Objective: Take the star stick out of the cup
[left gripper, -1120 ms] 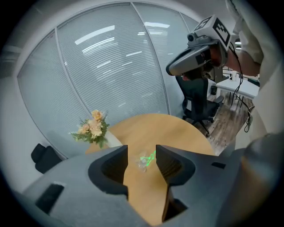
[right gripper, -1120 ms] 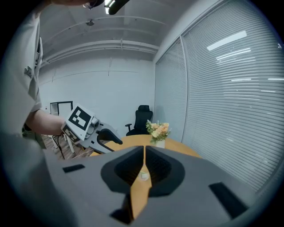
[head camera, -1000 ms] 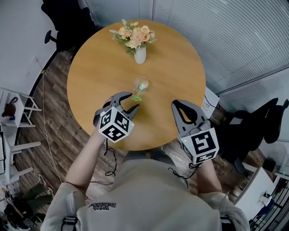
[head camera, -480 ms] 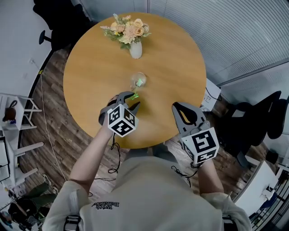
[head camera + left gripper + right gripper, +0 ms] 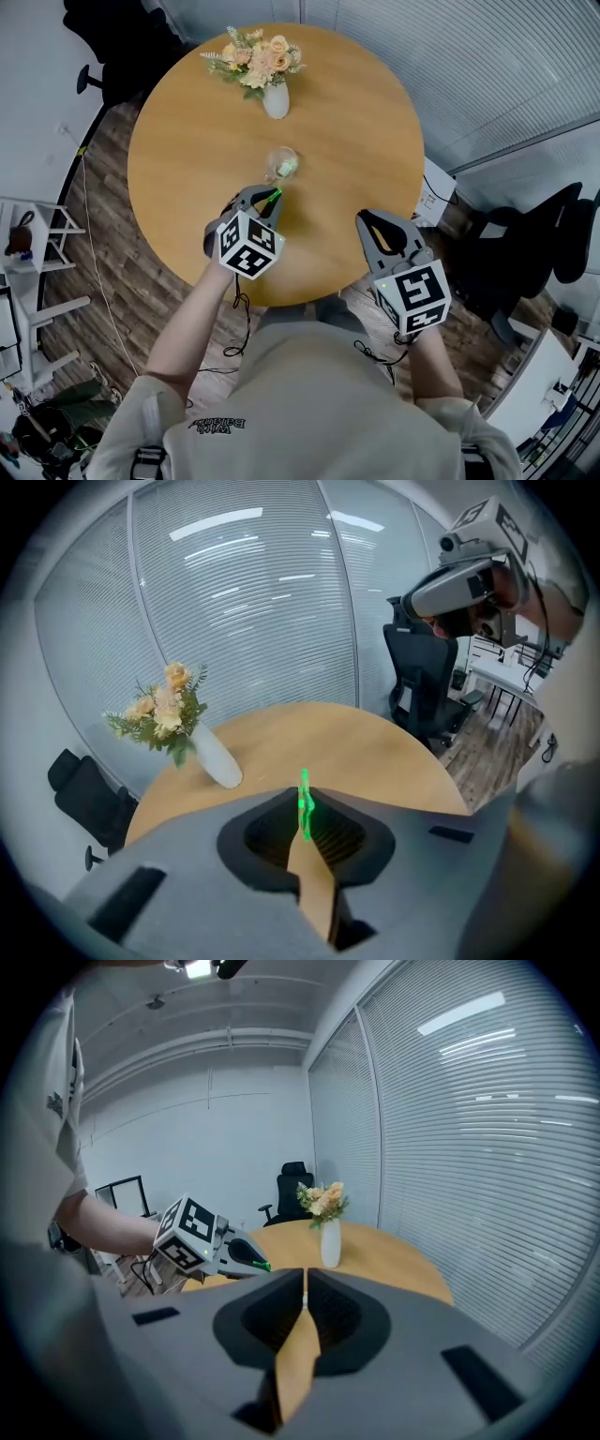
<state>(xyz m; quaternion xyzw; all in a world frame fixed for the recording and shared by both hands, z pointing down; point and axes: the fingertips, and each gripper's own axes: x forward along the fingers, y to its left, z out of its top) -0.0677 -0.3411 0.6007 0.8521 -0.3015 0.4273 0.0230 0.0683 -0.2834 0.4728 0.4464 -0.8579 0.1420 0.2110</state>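
1. Seen from above, a round wooden table point(image 5: 366, 122) holds a clear cup point(image 5: 283, 163) near its middle. A white vase of flowers point(image 5: 276, 100) stands at the far side.
2. The star stick point(image 5: 289, 170) is only a thin green sliver, leaning out of the cup toward the near left. Its star shape cannot be made out, and its lower end blurs into the glass.
3. The left gripper point(image 5: 272, 199) is clamped on the stick's near end. In the left gripper view the green tip point(image 5: 304, 803) stands up between the pinching jaws, which hide the cup.
4. The right gripper point(image 5: 367, 220) sits at the table's near right edge, well apart from the cup. Its jaws are pressed together on nothing.
5. A second ago the left jaws stood wide around the stick; they have just been closing onto it. The cup keeps its place before the vase.
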